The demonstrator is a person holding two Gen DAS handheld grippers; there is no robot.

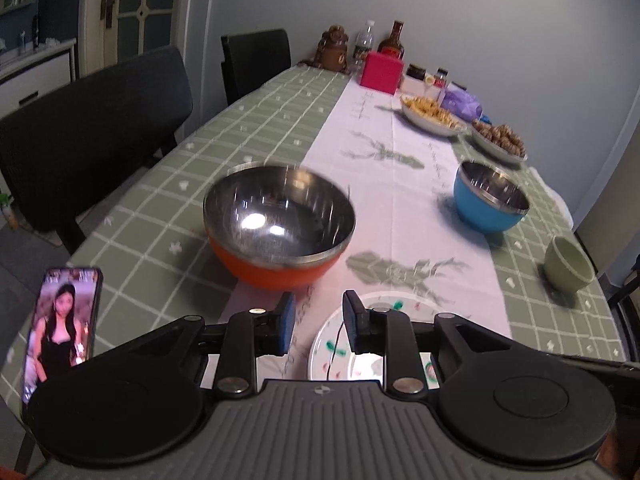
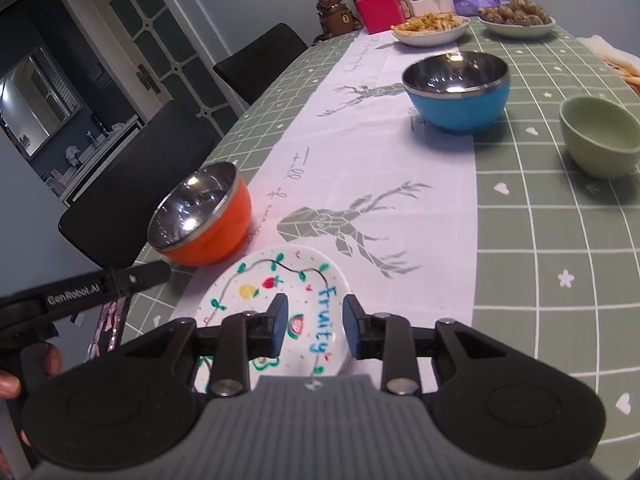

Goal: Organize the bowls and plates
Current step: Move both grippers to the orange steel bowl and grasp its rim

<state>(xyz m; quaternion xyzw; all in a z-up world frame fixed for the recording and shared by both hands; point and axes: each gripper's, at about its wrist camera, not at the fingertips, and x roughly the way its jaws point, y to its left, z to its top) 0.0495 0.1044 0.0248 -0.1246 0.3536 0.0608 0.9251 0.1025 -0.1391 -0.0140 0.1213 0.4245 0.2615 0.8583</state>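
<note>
Both grippers hover over the near end of the table, the left gripper (image 1: pixel 318 322) and right gripper (image 2: pixel 315 326) each with jaws apart and nothing between them. The painted plate (image 2: pixel 280 300) lies flat just in front of the orange bowl (image 2: pixel 204 220); the blue bowl (image 2: pixel 456 92) and green bowl (image 2: pixel 600 136) stand well beyond it. Probably the plate comes next: approach low, pinch its rim squarely, and lift level.

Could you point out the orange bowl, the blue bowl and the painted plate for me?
orange bowl (image 1: pixel 276 268), left wrist view, orange outer wall.
blue bowl (image 2: pixel 460 108), right wrist view, blue outer wall.
painted plate (image 2: pixel 256 280), right wrist view, painted inner face.
</note>
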